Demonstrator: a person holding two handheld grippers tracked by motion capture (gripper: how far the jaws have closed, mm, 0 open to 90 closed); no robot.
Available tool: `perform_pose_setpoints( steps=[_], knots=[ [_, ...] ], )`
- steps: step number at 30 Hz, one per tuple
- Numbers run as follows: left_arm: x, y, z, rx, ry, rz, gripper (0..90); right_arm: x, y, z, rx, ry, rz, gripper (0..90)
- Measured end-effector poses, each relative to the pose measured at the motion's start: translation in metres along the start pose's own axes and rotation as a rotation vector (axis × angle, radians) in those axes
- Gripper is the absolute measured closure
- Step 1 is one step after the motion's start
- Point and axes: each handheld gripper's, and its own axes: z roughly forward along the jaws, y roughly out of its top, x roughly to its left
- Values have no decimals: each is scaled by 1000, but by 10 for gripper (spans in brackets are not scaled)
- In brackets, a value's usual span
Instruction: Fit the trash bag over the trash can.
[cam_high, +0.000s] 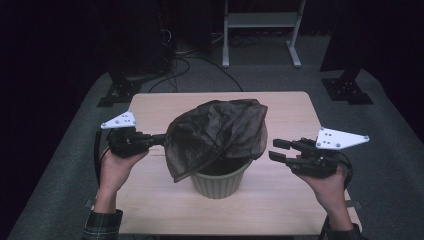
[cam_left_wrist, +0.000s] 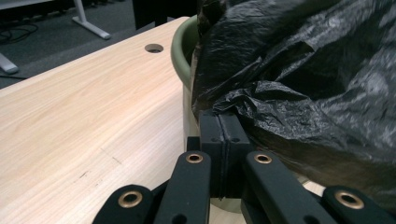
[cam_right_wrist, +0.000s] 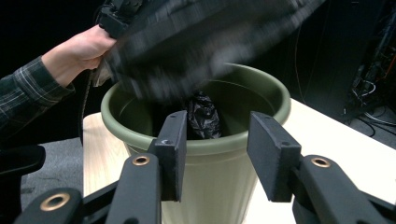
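Black thin-film bin bag (cam_high: 215, 135), light, limp, slippery, tear-prone: edge pinched in closed left gripper (cam_left_wrist: 224, 140), draped over green bin (cam_right_wrist: 205, 149) ahead of parted, empty right gripper (cam_right_wrist: 217, 154); best gripped at bunched rim.

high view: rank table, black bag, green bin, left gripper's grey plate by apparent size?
1. table
2. black bag, billowed over the bin
3. green bin, largely covered by the bag, so its place is unsure
4. grey plate on the left gripper

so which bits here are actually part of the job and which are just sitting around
In the job:
- black bin bag
- green bin
- left tool, shut on the bag's edge
- right tool, open beside the bin

Just about:
- white stand
- floor cables
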Motion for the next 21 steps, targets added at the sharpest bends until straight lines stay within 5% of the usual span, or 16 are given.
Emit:
perform_pose_setpoints(
  steps=[10,21],
  knots=[
    [-2,1,2,3,-9,3,900,-7,-13,2,8,-6,55,467],
    [-2,1,3,8,-13,1,900,1,-34,13,33,65,92,395]
  ],
)
